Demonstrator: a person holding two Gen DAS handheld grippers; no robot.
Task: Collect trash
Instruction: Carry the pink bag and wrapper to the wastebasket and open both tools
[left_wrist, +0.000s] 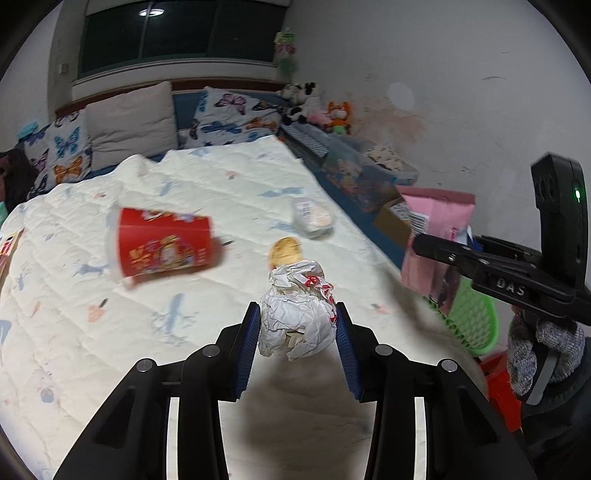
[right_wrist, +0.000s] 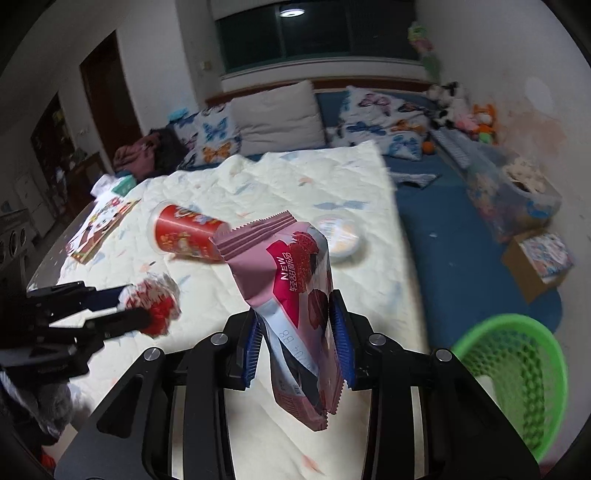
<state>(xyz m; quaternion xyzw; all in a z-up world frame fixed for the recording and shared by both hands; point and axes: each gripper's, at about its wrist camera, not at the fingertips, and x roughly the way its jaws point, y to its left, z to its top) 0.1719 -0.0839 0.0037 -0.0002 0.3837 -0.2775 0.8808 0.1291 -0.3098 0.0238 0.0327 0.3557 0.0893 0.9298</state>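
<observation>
My left gripper (left_wrist: 297, 319) is shut on a crumpled white wrapper with red print (left_wrist: 295, 325), held above the quilted bed (left_wrist: 92, 350). From the right wrist view, the same gripper (right_wrist: 138, 304) and wrapper (right_wrist: 157, 301) show at the left. My right gripper (right_wrist: 295, 325) is shut on a pink snack bag (right_wrist: 291, 280), which hangs tilted between the pads. In the left wrist view that gripper (left_wrist: 421, 245) and bag (left_wrist: 439, 218) are at the right. On the quilt lie a red paper cup (left_wrist: 166, 245) on its side, a round biscuit (left_wrist: 285, 251) and a lidded plastic tub (left_wrist: 313, 216).
A green mesh basket (right_wrist: 517, 376) stands on the floor beside the bed, low right. An open cardboard box (right_wrist: 535, 262) sits further along the blue floor mat. A picture booklet (right_wrist: 103, 225) lies on the quilt's far left. Pillows and plush toys line the headboard.
</observation>
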